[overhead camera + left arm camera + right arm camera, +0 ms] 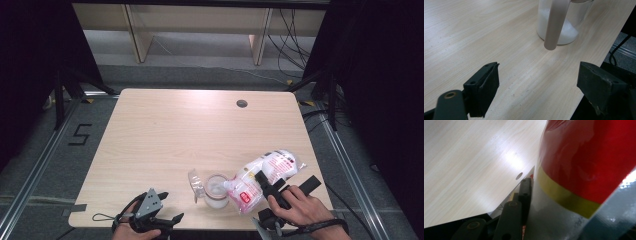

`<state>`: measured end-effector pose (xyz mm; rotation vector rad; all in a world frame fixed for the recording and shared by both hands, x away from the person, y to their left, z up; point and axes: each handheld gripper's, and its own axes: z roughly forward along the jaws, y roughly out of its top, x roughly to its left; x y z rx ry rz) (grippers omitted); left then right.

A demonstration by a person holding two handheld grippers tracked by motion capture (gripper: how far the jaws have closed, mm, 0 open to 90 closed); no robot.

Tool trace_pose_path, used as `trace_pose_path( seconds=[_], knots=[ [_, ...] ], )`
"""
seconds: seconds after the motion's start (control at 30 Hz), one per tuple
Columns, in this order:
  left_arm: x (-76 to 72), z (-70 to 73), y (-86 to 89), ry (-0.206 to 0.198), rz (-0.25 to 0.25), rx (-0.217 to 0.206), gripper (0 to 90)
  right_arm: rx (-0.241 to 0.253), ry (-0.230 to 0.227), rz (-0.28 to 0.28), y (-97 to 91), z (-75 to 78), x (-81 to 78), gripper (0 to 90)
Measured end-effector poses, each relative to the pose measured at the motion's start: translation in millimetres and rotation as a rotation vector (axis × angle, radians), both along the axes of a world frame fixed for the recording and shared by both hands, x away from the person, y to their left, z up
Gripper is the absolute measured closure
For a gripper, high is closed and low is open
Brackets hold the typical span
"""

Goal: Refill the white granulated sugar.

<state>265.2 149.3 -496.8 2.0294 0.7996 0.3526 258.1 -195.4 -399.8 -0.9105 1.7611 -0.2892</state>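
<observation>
High view: the right gripper (263, 186) is clenched on one plastic bag (260, 180) printed white, pink and red. The bag lies tilted, its upper end toward 2 o'clock from the gripper and its lower mouth end toward 9 o'clock, reaching the rim of one glass jar (216, 191). The jar stands upright on the table (190, 130) near the front edge and holds white granules at its bottom. One hinged jar lid (195, 184) stands open at 9 o'clock of the jar. The left gripper (159, 214) rests at the front table edge, at 8 o'clock from the jar and well apart from it, jaws released and holding nothing. One dark round hole (242, 103) sits in the tabletop at 12 o'clock, far from the jar. Count: two grippers, one bag, one jar, one lid.

Left gripper view: the left gripper (537, 82) has its two black jaws spread wide with bare tabletop between them. The jar (560, 27) stands at 12 o'clock ahead of the jaws, apart from them, white granules heaped inside. One pale band of the lid (554, 25) hangs down across the front of the jar.

Right gripper view: one black jaw presses against the bag (584, 165) at its clear lower part; the bag's red field with a yellow stripe lies toward 1 o'clock. The table (469, 165) lies toward 10 o'clock.
</observation>
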Motion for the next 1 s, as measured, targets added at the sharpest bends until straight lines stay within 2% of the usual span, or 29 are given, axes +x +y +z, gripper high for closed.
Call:
trace_pose_path(
  seconds=[0.2, 0.27, 0.3, 0.37, 0.4, 0.5, 0.53, 0.57, 0.6, 0.67, 0.83, 0.87, 0.9, 0.93, 0.97, 1.0],
  knots=[
    [0.3, 0.5, 1.1, 0.001, -0.008, 0.011, 17.4, 0.023, 0.007, 0.005, -0.7, -2.7, 1.0, 73.2],
    [0.2, 0.1, 0.5, 0.000, -0.002, 0.005, 17.4, 0.058, -0.006, 0.021, -2.3, -4.3, 0.9, 73.2],
    [0.2, 0.1, 0.5, 0.000, -0.002, 0.005, 17.4, 0.058, -0.006, 0.021, -2.3, -4.3, 0.9, 73.2],
    [0.1, -0.1, -0.1, 0.000, 0.000, 0.001, 17.4, 0.072, 0.006, 0.023, -2.6, -5.1, 0.2, 73.3],
    [0.0, 0.0, -0.1, 0.001, -0.002, 0.002, 17.4, 0.095, 0.016, 0.012, -2.9, -6.3, -0.4, 73.3],
    [0.1, 0.0, -0.1, 0.000, 0.000, 0.001, 17.4, 0.099, 0.024, 0.025, -4.1, -5.2, 0.9, 73.4],
    [0.5, 0.5, 1.3, 0.000, -0.008, 0.016, 17.4, 0.146, 0.046, 0.001, -6.0, -6.6, 0.3, 73.4],
    [0.5, 0.5, 1.3, 0.000, -0.008, 0.016, 17.4, 0.146, 0.046, 0.001, -6.0, -6.6, 0.3, 73.4],
    [0.5, 0.4, 1.1, 0.001, -0.007, 0.015, 17.4, 0.188, 0.059, -0.019, -7.7, -8.6, -0.6, 73.5],
    [0.0, -0.2, -0.2, 0.000, 0.000, 0.003, 17.4, 0.196, 0.070, -0.018, -8.4, -10.1, -0.3, 73.5],
    [0.1, 0.0, -0.2, -0.001, -0.004, 0.006, 17.4, 0.200, 0.086, -0.027, -9.5, -12.5, -0.2, 73.7],
    [0.3, 0.2, 0.1, -0.004, -0.005, 0.007, 17.4, 0.220, 0.088, -0.023, -9.9, -12.9, -0.1, 73.8],
    [0.1, 0.1, 0.1, -0.001, -0.001, 0.003, 17.4, 0.199, 0.087, 0.000, -9.7, -10.7, 1.4, 73.8],
    [0.1, 0.1, 0.1, -0.001, 0.000, 0.001, 17.4, 0.208, 0.085, 0.004, -10.4, -10.6, 1.4, 73.8],
    [0.0, 0.2, 0.1, 0.000, 0.000, 0.000, 17.4, 0.233, 0.097, -0.020, -11.2, -11.4, 0.2, 73.8],
    [1.0, 0.2, 1.1, -0.009, -0.005, 0.021, 17.4, 0.246, 0.115, 0.010, -10.9, -11.5, 2.6, 73.9]
  ],
)
